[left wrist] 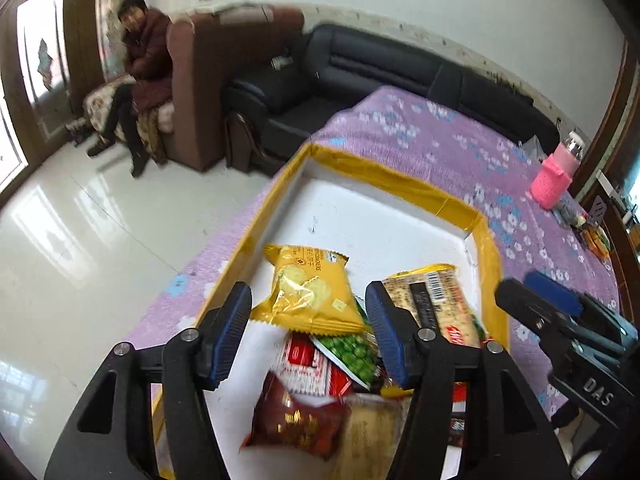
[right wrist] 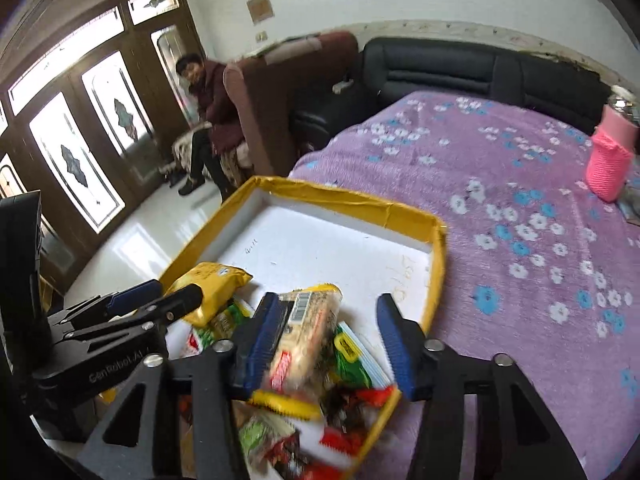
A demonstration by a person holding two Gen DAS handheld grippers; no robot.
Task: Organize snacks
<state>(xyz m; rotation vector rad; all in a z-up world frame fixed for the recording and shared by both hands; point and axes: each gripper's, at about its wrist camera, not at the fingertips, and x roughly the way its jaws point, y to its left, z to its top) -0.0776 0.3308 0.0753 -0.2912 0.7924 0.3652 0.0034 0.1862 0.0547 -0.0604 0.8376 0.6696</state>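
A white tray with a yellow rim lies on the purple flowered bed. Several snack packets are piled at its near end: a yellow cracker packet, a green pea packet, a red packet, a dark red packet and a beige bar packet with a barcode. My left gripper is open and empty above the pile. My right gripper is open, its jaws standing either side of the beige bar packet. The right gripper also shows in the left wrist view.
A pink-sleeved bottle stands at the bed's far right, with small items beside it. A black sofa and a brown armchair stand beyond the bed. A person sits at the left by glass doors.
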